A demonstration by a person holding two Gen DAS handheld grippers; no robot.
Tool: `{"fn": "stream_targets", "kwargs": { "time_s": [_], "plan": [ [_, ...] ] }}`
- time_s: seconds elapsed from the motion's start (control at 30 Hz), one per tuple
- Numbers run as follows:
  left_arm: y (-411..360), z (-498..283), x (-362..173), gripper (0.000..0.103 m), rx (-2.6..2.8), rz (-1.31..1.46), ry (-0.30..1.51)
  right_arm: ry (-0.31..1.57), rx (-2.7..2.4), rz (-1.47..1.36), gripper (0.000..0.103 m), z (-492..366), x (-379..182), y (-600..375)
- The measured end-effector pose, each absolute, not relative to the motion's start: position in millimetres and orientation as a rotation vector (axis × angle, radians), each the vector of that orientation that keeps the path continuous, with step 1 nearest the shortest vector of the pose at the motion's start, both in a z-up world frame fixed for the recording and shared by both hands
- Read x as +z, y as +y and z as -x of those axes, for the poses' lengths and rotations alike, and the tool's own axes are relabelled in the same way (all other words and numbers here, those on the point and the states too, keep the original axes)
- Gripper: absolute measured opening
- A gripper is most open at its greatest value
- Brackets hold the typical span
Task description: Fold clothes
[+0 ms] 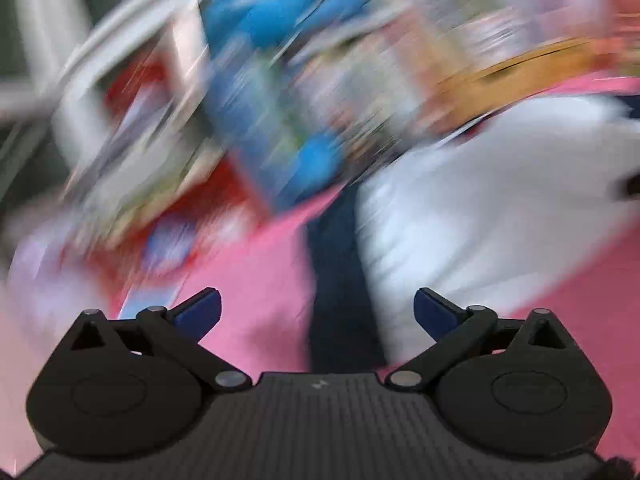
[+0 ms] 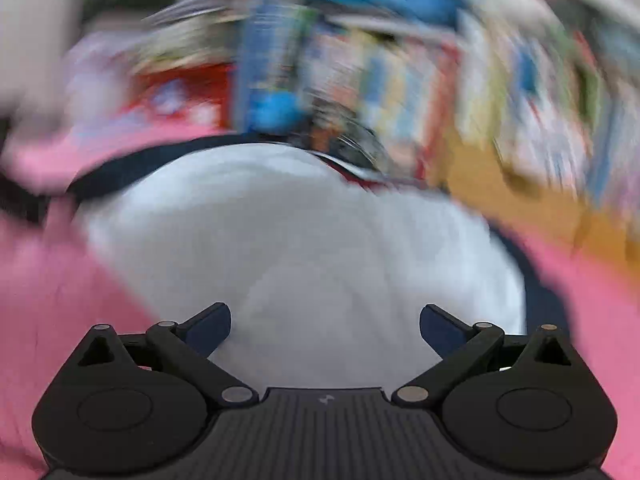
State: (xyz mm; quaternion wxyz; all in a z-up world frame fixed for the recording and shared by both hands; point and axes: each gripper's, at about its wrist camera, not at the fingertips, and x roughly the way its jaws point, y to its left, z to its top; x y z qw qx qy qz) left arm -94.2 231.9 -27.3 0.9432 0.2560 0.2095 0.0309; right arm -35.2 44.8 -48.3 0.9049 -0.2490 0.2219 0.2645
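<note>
Pink sheet point(image 2: 52, 300) carries one white garment point(image 2: 300, 248) with a navy edge. I see both my left gripper point(image 1: 317, 308) and right gripper point(image 2: 325, 322) released, empty.

White garment point(image 2: 304, 240) with navy trim on pink sheet point(image 2: 60, 300).

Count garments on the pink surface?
1: a white garment with dark trim lies on the pink surface, ahead of both open grippers. Blur may hide others.

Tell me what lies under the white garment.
The white garment lies on a pink surface, with dark navy fabric showing along its edges. How far that navy piece runs beneath it is hidden, and blur obscures detail.
</note>
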Motion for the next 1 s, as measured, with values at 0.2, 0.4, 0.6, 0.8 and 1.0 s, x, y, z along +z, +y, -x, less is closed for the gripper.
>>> {"fn": "stream_targets", "kwargs": {
  "time_s": [0.2, 0.4, 0.6, 0.8, 1.0],
  "plan": [
    [171.7, 102.5, -34.9, 0.103, -0.188, -0.830, 0.381, 0.389, 0.703, 0.968, 0.086, 84.9, -54.1, 81.5],
    [139.6, 88.8, -57.2, 0.103, -0.316, -0.972, 0.356, 0.405, 0.714, 0.946, 0.047, 72.1, -56.7, 98.4],
    [126.2, 73.0, -68.3, 0.100, -0.390, -1.015, 0.346, 0.424, 0.729, 0.853, 0.040, 62.5, -46.7, 94.7],
    [119.6, 54.8, -76.8, 0.054, -0.371, -1.055, 0.349, 0.425, 0.768, 0.780, 0.039, 59.5, -31.9, 81.7],
    [128.6, 44.3, -69.4, 0.043, -0.389, -0.963, 0.386, 0.382, 0.795, 0.976, 0.046, 74.0, -51.4, 88.5]
  ]
}}
